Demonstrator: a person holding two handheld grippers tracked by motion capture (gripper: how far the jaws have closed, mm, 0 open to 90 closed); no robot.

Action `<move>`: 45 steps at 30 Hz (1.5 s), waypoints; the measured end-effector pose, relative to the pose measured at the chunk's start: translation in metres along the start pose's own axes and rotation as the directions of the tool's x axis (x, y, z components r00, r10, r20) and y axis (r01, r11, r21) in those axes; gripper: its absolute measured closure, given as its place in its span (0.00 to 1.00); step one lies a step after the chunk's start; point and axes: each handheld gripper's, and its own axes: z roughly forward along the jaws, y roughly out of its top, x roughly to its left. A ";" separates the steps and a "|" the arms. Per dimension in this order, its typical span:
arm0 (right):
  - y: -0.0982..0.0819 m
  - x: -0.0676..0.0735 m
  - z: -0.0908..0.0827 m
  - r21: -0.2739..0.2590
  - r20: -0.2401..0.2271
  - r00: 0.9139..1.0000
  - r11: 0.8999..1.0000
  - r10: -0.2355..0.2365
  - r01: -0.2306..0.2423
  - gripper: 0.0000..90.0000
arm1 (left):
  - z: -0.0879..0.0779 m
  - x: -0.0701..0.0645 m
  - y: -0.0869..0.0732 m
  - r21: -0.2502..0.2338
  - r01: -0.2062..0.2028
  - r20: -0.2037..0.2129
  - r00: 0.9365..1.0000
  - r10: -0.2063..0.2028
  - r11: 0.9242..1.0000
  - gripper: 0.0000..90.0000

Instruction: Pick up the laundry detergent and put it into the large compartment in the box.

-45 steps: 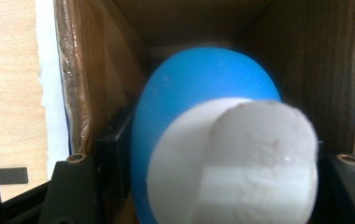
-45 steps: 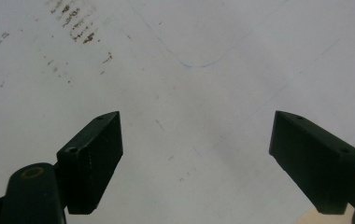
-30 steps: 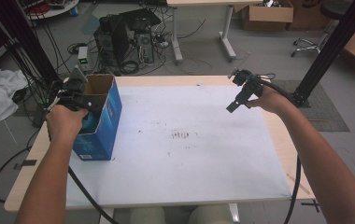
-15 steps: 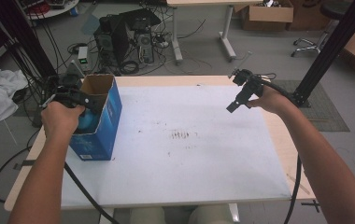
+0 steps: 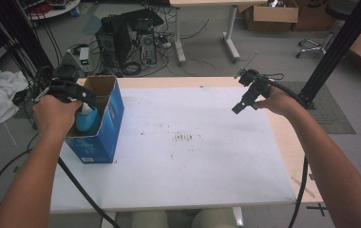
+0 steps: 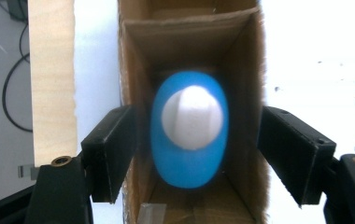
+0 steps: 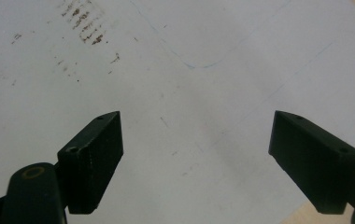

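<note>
1. Jaws of the left gripper (image 6: 192, 154) have just been opening and stand apart from the blue bottle (image 6: 189, 128) between them.
2. Blue cardboard box (image 5: 103, 128), at the table's (image 5: 207, 185) nine o'clock, holds the upright bottle.
3. Right gripper (image 7: 196, 158) hovers wide and empty at two o'clock.
4. Risk: a jaw catching the box wall could tip the box.

tool (image 6: 194, 154): jaws just opening, clear | blue bottle (image 6: 189, 161): white cap, inside cardboard box (image 6: 245, 70)

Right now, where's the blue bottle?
The blue bottle stands inside the open cardboard box at the table's left edge in the high view, below the left gripper, whose jaws flank it without touching.
</note>
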 end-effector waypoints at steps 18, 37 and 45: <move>0.000 0.006 -0.002 -0.001 0.004 1.000 1.000 -0.007 0.007 0.20 | -0.035 -0.059 0.003 -0.074 -0.174 0.094 0.979 0.180 0.982 0.25; -0.001 0.007 -0.002 0.007 0.003 1.000 1.000 -0.007 0.007 0.20 | -0.045 -0.103 0.009 -0.124 -0.343 0.126 0.925 0.358 0.931 0.23; -0.001 0.006 -0.002 0.008 0.002 1.000 1.000 -0.006 0.006 0.20 | -0.039 -0.125 0.016 -0.133 -0.396 0.133 0.901 0.413 0.908 0.23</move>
